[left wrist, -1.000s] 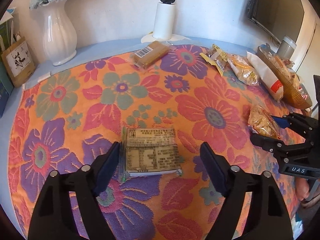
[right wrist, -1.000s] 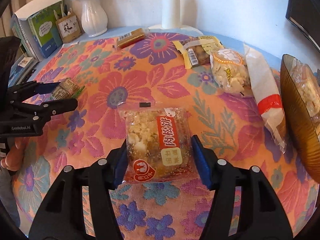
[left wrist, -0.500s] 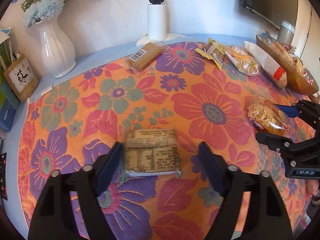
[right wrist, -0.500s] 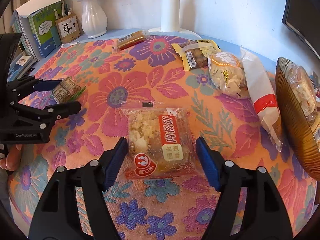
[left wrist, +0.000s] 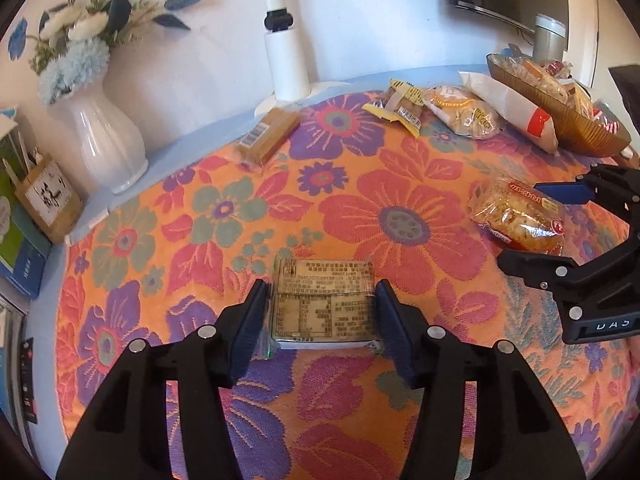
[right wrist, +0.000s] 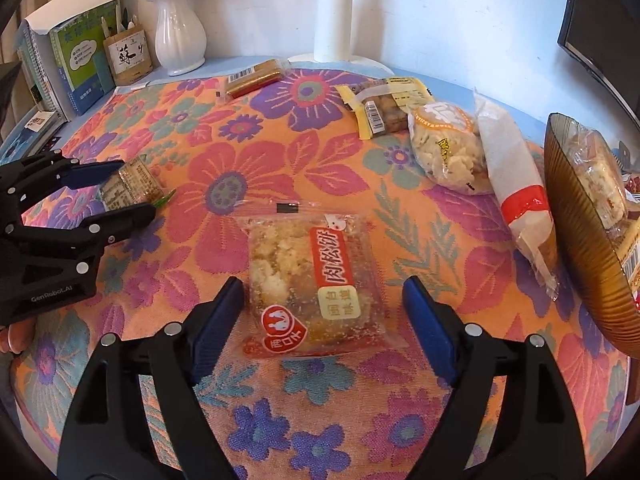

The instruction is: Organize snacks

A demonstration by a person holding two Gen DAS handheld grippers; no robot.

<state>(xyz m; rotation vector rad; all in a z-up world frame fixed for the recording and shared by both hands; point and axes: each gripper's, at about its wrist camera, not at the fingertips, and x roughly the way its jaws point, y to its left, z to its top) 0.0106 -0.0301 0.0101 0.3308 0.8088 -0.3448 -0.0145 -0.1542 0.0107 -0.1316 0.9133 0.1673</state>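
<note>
Left gripper [left wrist: 320,312]: fingers [left wrist: 250,320] pinching the flat label-covered snack packet [left wrist: 322,300] from both sides, pads against its short edges; the packet lies flat on the floral tabletop [left wrist: 200,216], long axis running 9-to-3 across the fingers.

Right gripper [right wrist: 322,312]: fingers [right wrist: 428,324] spread wide, straddling the clear pork-floss cake pack [right wrist: 316,284] without touching it. Pack lies dead ahead at 12 o'clock, long axis 12-to-6, in line with the fingers, so they bracket its narrow width. My read: closing grabs it as is.

Target is probably the brown ribbed basket [right wrist: 580,232], at 2–3 o'clock from the right gripper and already holding snacks. Right gripper is far nearer to it; the left has to cross the whole cloth.

Obstacles: white bag with red band [right wrist: 516,192] leans against the basket's near wall, round crumbly snack bag [right wrist: 444,148] and yellow wrapped snack [right wrist: 384,108] just beyond. Lift over, don't slide. Open cloth at 12 o'clock between the grippers. Wrapped brown bar [right wrist: 252,78] at the far edge, near the white vase [right wrist: 178,36].
</note>
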